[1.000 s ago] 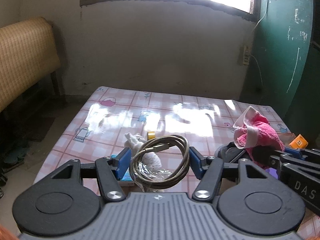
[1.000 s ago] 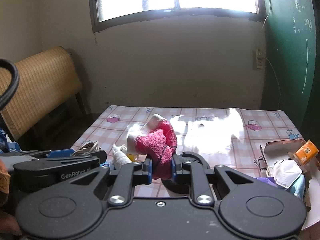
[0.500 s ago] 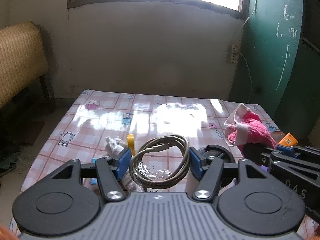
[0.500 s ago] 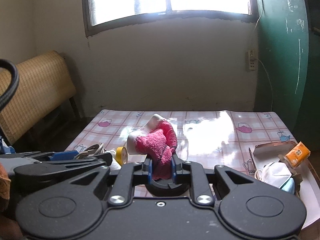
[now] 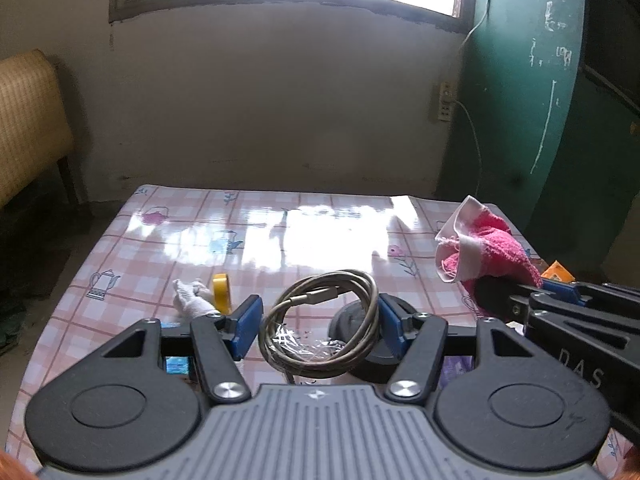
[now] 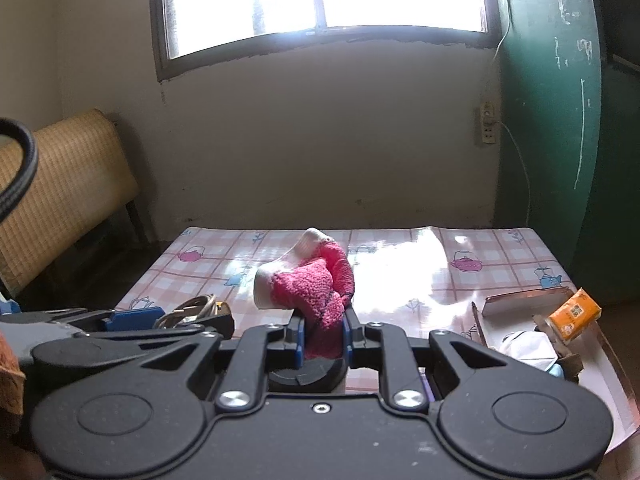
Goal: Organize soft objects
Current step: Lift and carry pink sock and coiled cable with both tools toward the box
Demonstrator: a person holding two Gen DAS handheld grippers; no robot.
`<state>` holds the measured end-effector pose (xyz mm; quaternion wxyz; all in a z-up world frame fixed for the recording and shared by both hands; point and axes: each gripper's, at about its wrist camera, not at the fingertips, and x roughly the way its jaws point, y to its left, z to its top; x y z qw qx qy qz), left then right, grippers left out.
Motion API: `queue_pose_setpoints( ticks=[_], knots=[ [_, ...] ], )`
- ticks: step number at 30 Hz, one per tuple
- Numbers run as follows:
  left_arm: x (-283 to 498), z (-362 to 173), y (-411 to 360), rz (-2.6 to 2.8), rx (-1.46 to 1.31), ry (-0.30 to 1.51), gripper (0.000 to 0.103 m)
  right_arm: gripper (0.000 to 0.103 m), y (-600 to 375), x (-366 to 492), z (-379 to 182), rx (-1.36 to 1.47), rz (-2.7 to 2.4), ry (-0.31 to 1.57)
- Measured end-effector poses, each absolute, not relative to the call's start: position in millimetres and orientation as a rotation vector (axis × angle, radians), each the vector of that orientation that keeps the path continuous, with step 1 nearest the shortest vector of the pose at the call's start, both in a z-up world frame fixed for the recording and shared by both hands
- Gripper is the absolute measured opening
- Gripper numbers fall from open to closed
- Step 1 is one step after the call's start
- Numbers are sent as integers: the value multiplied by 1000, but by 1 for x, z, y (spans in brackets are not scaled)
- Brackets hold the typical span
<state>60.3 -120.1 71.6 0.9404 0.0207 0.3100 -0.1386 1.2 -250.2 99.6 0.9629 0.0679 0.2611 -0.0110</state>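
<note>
a coiled cable (image 5: pixel 320 332) is clamped between the pads of the left gripper (image 5: pixel 318 322), above the checked table (image 5: pixel 280 232). a pink sock (image 6: pixel 320 296) is pinched in the closed right gripper (image 6: pixel 323 338). a white glove (image 5: pixel 192 300) and yellow tape roll (image 5: pixel 222 288) lie beyond; a tissue pack (image 6: pixel 574 314) sits right.

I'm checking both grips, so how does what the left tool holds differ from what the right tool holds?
The left tool holds a coiled grey cable; the right tool holds a fluffy pink sock. The cable spans wide-set jaws, while the sock is squeezed between nearly closed ones. The cable forms an open loop; the sock bunches up. Both are lifted above the table.
</note>
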Motion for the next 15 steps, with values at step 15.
queue_pose_setpoints(
  ticks=[15],
  knots=[
    [60,71,-144,-330,60,637,63,21,-277,2,99,150,-60,525]
  ],
)
